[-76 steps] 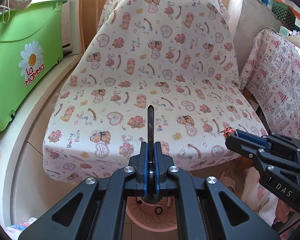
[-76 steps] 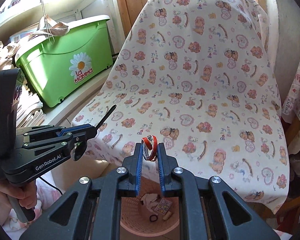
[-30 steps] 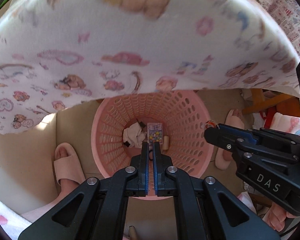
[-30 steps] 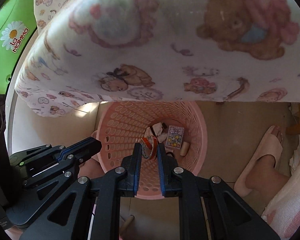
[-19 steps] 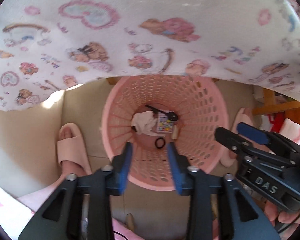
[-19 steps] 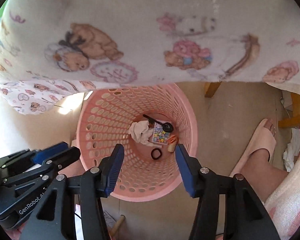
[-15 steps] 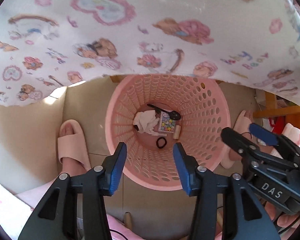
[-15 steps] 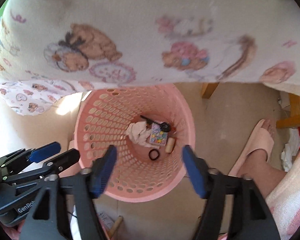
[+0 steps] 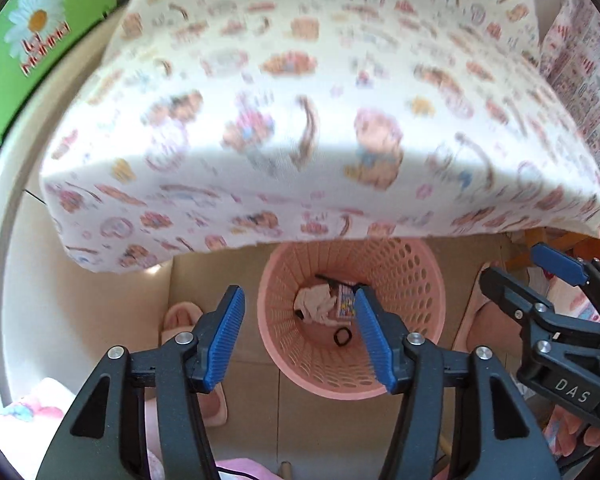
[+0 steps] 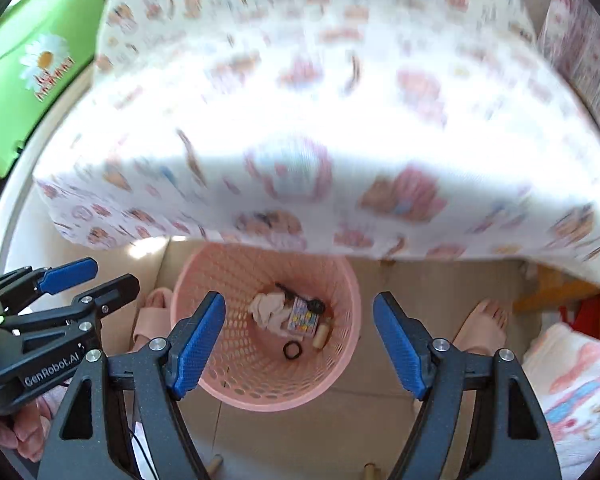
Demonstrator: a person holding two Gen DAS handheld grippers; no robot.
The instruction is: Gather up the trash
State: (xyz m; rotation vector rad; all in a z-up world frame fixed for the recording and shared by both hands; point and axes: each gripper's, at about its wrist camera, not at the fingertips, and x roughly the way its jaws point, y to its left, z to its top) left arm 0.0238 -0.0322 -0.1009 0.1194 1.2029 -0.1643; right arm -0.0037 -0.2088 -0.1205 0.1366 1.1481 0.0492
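Down by the person's knees, both tools hang over the floor with nothing in them. The left gripper (image 9: 298, 338) has its blue pads parted and its jaws are opening, empty air between them; the right gripper (image 10: 298, 346) stands spread wider, also bare, pads touching nothing.

Just below and beyond them sits the pink basket (image 10: 342, 292), a round plastic bin with holes all round its wall, standing on the tiled floor. The trash lies at its bottom: a crumpled pale tissue (image 10: 266, 312), a small flat packet with coloured dots (image 10: 303, 321) beside it, a black ring (image 10: 292, 350) nearer the front, a little cork-coloured stub (image 10: 320, 338) to the right of that, and a black spoon (image 10: 300, 298) lying across the back with its bowl on the right.

A moment ago each tool was pinched shut low over the bin, the right one clamped on a red-and-white band and the left on the spoon; now the spoon is down among the rest, and I cannot pick out the band from here. Both tools have also lifted away, so the bin looks smaller and the bear-printed cloth (image 9: 320, 120) fills far more of the scene.

A slippered foot (image 10: 480, 326) rests on the tiles just right of the basket, another slipper (image 10: 152, 316) just left. Further back, the cloth's edge overhangs the bin's far rim, and a green tub (image 9: 32, 36) with a daisy print stands off to the left.
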